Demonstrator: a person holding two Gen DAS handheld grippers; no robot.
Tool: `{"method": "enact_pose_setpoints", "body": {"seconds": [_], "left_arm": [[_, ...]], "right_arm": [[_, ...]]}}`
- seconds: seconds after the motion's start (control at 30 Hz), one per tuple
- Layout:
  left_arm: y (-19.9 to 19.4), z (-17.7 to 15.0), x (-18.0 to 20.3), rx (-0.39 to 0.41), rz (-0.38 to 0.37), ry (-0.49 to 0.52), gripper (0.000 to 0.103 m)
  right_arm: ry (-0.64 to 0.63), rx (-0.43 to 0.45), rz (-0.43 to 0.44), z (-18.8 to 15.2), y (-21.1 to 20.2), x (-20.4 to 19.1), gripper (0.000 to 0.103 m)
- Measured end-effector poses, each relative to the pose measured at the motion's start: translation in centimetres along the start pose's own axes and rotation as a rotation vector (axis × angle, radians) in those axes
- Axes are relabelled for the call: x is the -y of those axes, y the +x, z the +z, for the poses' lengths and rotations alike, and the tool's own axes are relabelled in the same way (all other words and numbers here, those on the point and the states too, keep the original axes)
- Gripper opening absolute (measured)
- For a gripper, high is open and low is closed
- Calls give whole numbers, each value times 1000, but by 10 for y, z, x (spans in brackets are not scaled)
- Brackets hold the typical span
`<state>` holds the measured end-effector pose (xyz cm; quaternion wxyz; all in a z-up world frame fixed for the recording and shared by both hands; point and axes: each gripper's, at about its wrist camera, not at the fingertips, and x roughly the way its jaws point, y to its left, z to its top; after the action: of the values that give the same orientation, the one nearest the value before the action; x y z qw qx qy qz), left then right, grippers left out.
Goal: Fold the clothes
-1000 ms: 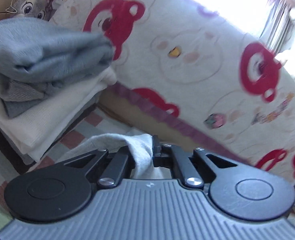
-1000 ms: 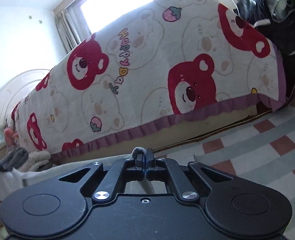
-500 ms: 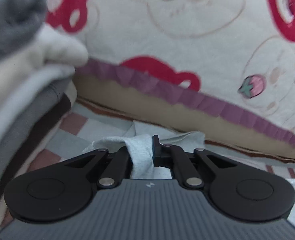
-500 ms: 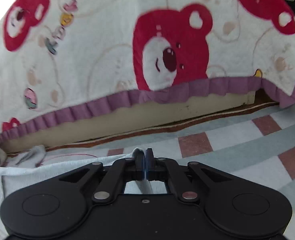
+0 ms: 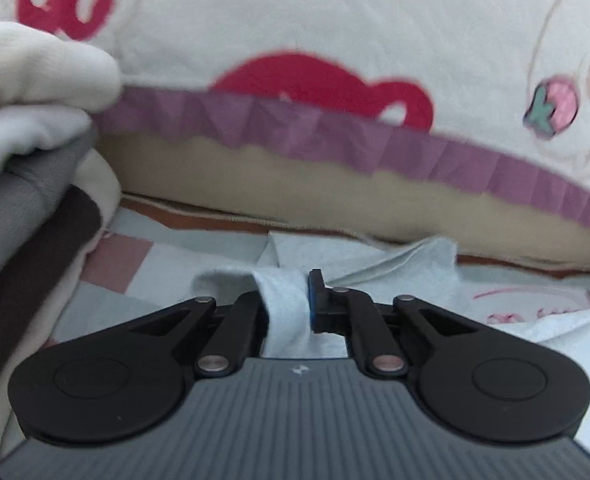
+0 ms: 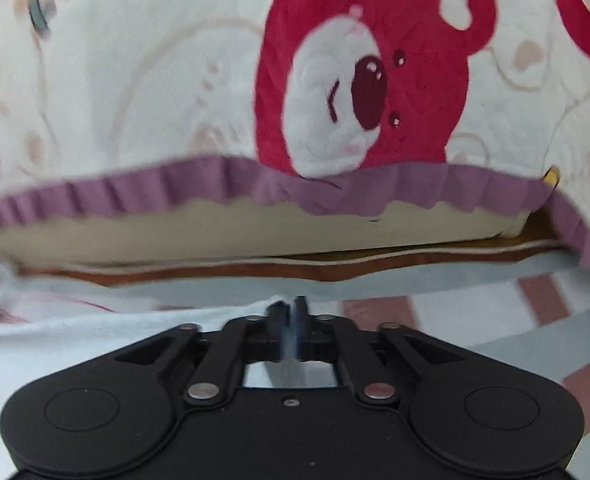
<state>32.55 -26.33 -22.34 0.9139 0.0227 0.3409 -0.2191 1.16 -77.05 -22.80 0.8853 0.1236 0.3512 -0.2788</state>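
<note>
Both the left gripper (image 5: 287, 304) and right gripper (image 6: 291, 320) clamp the pale garment (image 5: 395, 264) over the checked rug (image 6: 475, 320); level, matched hands should lay edges square.

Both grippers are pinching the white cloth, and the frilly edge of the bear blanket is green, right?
Not quite. The frill on the bear blanket is purple, as the right wrist view shows. Both the left gripper and the right gripper do pinch the white cloth.

Bear-print blanket (image 6: 175, 92) with purple frill (image 5: 435, 152) above checked floor mat (image 6: 543, 296).
</note>
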Motion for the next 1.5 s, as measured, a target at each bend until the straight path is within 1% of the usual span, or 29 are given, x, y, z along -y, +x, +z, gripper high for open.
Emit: {"method": "enact_pose_setpoints", "body": {"seconds": [0.03, 0.07, 0.13, 0.2, 0.27, 0.3, 0.33, 0.4, 0.47, 0.53, 0.57, 0.6, 0.67, 0.77, 0.8, 0.83, 0.93, 1.0, 1.03, 1.1, 1.13, 1.17, 1.2, 1.27, 1.3, 1.37, 1.43, 1.47, 1.5], "left_arm": [[0, 0, -3, -10, 4, -10, 29], [-4, 1, -7, -15, 1, -26, 32], [-11, 1, -15, -23, -5, -58, 34], [-18, 2, -23, -32, -12, -90, 46], [-26, 3, -31, -41, -18, -121, 46], [-35, -1, -34, -45, -24, -134, 46], [-47, -7, -37, -50, -32, -148, 46], [-68, -22, -46, -64, -33, -187, 46], [-91, -42, -59, -77, 4, -220, 50], [-112, -68, -69, -98, 91, -264, 51], [-122, -82, -75, -120, 129, -298, 51], [-128, -92, -78, -131, 133, -331, 51], [-139, -111, -83, -146, 117, -396, 51], [-147, -129, -92, -147, 73, -562, 51], [-149, -135, -93, -145, 57, -606, 51], [-151, -142, -94, -144, 41, -648, 51], [-153, -154, -92, -170, 20, -724, 51], [-154, -165, -91, -193, -18, -785, 52], [-150, -169, -91, -202, -38, -806, 52], [-147, -171, -90, -169, -49, -783, 52], [-146, -171, -89, -161, -44, -775, 52], [-145, -170, -88, -155, -46, -781, 51], [-143, -169, -87, -145, -64, -792, 50], [-137, -168, -86, -121, -97, -812, 48], [-133, -167, -85, -109, -104, -818, 43], [-129, -168, -85, -70, -94, -842, 42], [-128, -167, -83, -36, -91, -835, 37], [-128, -167, -83, -20, -90, -829, 20], [-128, -166, -82, -1, -87, -802, 5]], "right_arm": [[-23, -11, -37, -1, 7, -3, 31], [-23, -19, -51, -6, 10, -6, 31], [-13, -20, -40, -17, 5, -10, 30], [-3, -35, -43, -29, -4, -13, 30], [72, -19, -45, -41, -22, -7, 32], [137, -7, -27, -49, -35, 0, 34], [188, 11, -12, -56, -47, 7, 41], [203, 45, -15, -74, -71, 14, 50], [213, 68, -14, -93, -94, 18, 50], [223, 84, -8, -112, -116, 20, 50], [247, 93, 11, -123, -127, 19, 50], [273, 98, 36, -134, -136, 18, 50], [280, 67, 87, -146, -137, 18, 51], [223, -6, 71, -157, -134, 16, 51], [232, -11, 60, -160, -138, 16, 51], [245, -16, 53, -163, -141, 16, 51], [391, -26, 76, -179, -152, 25, 51], [489, -54, 57, -197, -156, 29, 51], [511, -72, 25, -206, -156, 29, 51], [481, -100, -68, -218, -157, 20, 52], [467, -100, -82, -223, -157, 16, 52], [457, -98, -92, -227, -158, 12, 52], [472, -86, -72, -229, -159, 9, 52], [515, -78, 11, -228, -154, 6, 55], [566, -72, 53, -227, -150, 7, 58], [670, -59, 136, -224, -140, 7, 64], [829, -49, 168, -222, -131, 14, 73], [901, -46, 171, -221, -129, 17, 75], [970, -43, 175, -221, -126, 20, 77]]}}
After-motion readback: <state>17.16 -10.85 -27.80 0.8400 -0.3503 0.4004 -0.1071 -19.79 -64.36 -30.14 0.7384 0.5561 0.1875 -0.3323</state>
